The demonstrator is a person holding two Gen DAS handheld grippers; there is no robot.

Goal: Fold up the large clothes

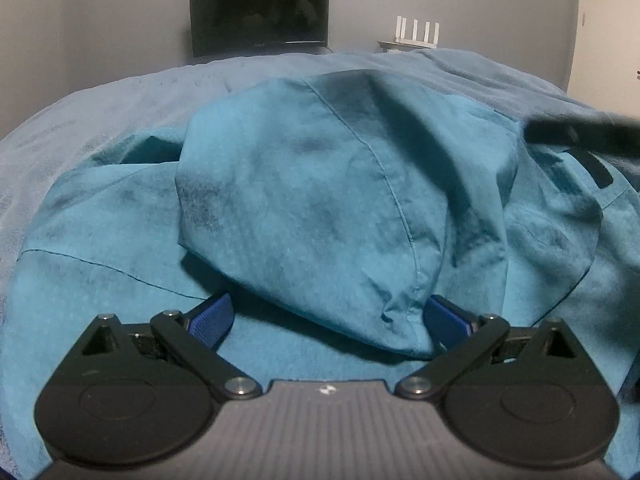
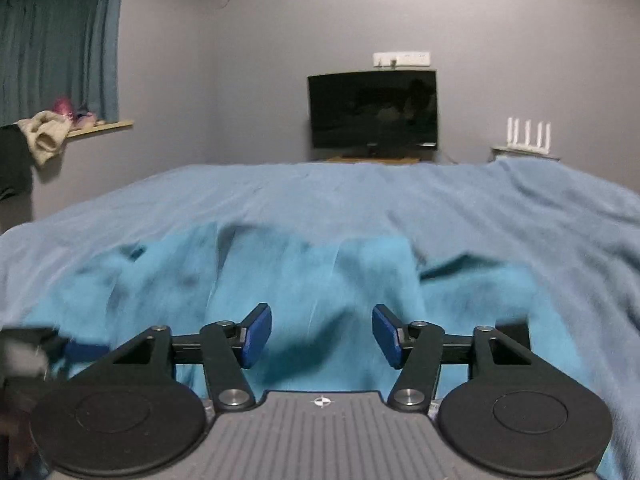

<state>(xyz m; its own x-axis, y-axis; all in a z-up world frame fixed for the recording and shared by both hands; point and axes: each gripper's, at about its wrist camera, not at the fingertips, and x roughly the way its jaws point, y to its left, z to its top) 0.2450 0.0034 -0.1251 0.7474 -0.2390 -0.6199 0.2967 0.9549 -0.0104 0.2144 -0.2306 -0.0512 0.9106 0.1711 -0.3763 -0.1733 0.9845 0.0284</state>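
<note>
Fold in progress on a teal garment, which lies spread and rumpled over the pale blue bed cover, near its close edge. In the left wrist view a folded flap of the garment bulges up between the left gripper jaws; the blue pads stand wide apart on either side of the flap, so this claw is released, with the cloth between its jaws but not pinched. In the right wrist view the right gripper is likewise released: its pads are parted and nothing lies between them, the garment passing beneath and beyond. The fabric there is motion-blurred, so its exact lie cannot be read.

Risks, as judged from this arrangement: (a) the raised flap is loose and unsupported, and may slump or unroll sideways once the left jaws draw away, spoiling the fold line; (b) should the left jaws close here, they may gather several layers at once, or the cover below, and drag the whole bundle; (c) the creases across the right half suggest an uneven fold unless smoothed first; (d) a dark part of the other tool reaches in at the right edge of the left wrist view, near the garment, so the two grippers could snag the same cloth or collide
</note>
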